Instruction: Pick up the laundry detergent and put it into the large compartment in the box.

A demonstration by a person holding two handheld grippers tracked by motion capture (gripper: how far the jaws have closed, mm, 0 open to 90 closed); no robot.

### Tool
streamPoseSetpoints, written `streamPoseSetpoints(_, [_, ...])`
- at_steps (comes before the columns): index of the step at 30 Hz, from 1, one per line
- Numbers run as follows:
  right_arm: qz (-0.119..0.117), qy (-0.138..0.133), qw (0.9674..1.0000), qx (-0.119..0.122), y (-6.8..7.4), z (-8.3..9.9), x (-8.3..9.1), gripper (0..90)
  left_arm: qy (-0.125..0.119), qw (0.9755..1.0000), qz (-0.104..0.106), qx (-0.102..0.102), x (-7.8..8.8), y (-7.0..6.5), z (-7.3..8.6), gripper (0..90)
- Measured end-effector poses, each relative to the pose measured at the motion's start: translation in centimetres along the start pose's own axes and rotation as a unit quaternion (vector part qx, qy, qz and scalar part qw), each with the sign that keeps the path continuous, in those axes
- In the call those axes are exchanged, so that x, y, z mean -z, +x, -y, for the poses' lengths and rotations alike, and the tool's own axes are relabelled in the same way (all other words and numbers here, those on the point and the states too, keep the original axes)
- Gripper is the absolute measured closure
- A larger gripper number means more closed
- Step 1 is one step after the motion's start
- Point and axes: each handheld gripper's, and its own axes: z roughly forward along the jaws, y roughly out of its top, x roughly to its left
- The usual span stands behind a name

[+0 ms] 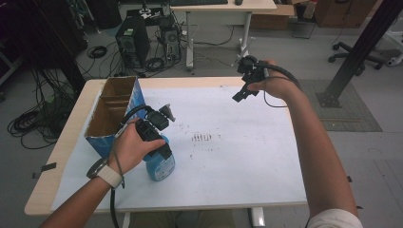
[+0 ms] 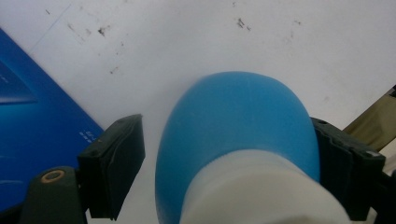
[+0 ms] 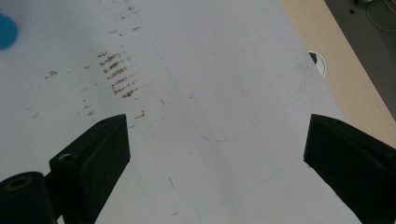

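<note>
Beside the box [image 1: 111, 116], your left claw [image 2: 224, 158] straddles the upright blue bottle [image 2: 243, 126], one pad touching, not yet clamped, while your right claw [image 3: 215, 154] hovers open, empty, clear of the surface [image 1: 237, 156].

We can read no text, brand or number anywhere here. Left of the left jaws, the blue box [image 2: 42, 135] carries a short row of small white marks, too tiny and blurred for us to make out. The blue bottle [image 2: 238, 121] between those jaws shows us no label.
</note>
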Motion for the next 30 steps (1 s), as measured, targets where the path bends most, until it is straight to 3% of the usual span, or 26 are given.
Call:
streamPoseSetpoints(18, [0.0,0.001,1.0,0.001,0.02,0.08,0.08,7.2,-0.006,0.9999,-0.003,0.008,-0.08,-0.03,0.09,29.8])
streamPoseSetpoints(30, [0.001,0.001,1.0,-0.001,0.04,0.15,0.24,7.2,-0.006,1.0,-0.005,0.0,0.01,-0.21,0.03,33.5])
